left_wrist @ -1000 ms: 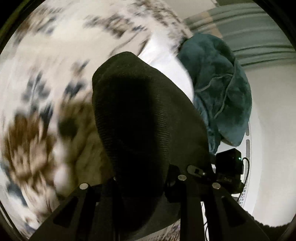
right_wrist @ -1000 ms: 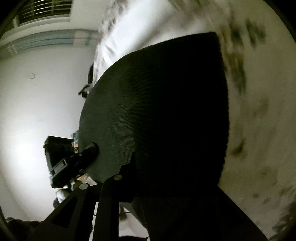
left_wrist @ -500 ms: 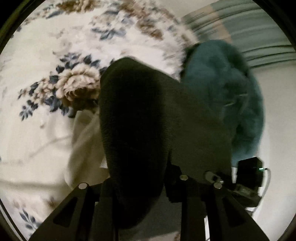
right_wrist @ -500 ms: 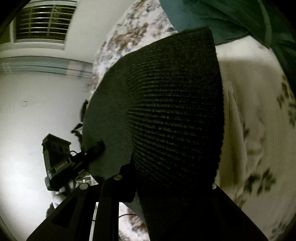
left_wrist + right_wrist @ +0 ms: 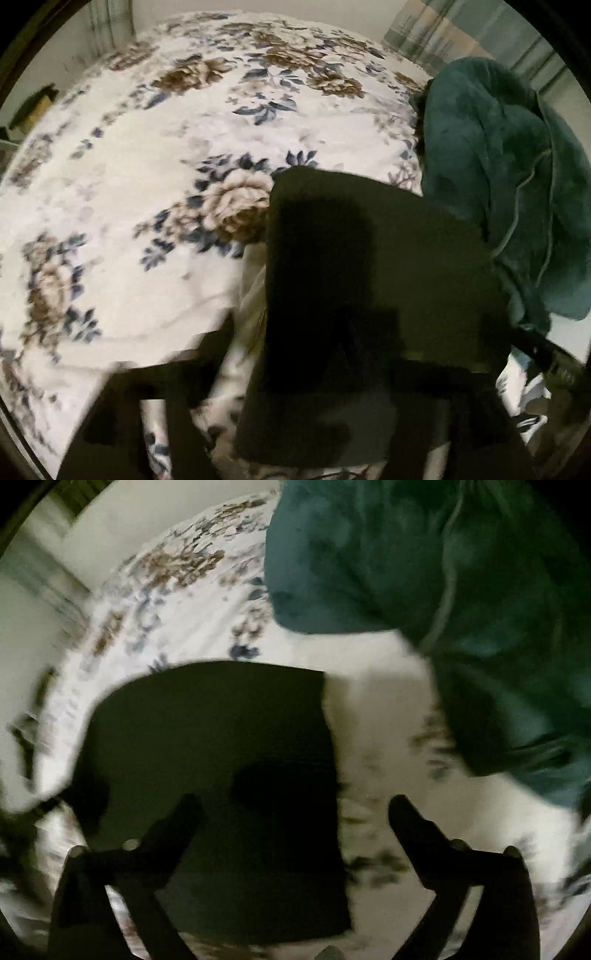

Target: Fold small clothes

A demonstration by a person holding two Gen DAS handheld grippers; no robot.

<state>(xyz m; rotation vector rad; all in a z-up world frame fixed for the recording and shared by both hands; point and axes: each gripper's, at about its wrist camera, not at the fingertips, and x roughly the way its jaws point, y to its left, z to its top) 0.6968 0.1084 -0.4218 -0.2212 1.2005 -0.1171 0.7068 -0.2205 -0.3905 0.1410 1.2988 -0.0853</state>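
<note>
Now, starting at the left, we see the floral bedspread (image 5: 155,155) spread wide and mostly bare, a good flat bed for folding. Our left gripper (image 5: 295,373) hangs over the near edge of the dark knit garment (image 5: 369,277); its jaws have just been opening and now stand wide, blurred at the bottom of the left wrist view, with the cloth lying under and between them but no longer pinched as far as we can tell. A pale cloth (image 5: 251,295) peeks out from beneath the garment's left edge. Moving right, the garment lies flat on the bedspread as a roughly squared dark panel, and in the right wrist view our right gripper (image 5: 291,812) has likewise just been opening: both fingers are clearly spread, one over the dark fabric, the other over bare bedspread, nothing clamped. Further right the teal fleece blanket (image 5: 443,572) is bunched close beside the garment without clearly covering it. We judge the release to be the step in hand; to do it well we should lift both tools straight up so no fingertip drags the fold open, then check the edges lie square and keep clear of the fleece.
</note>
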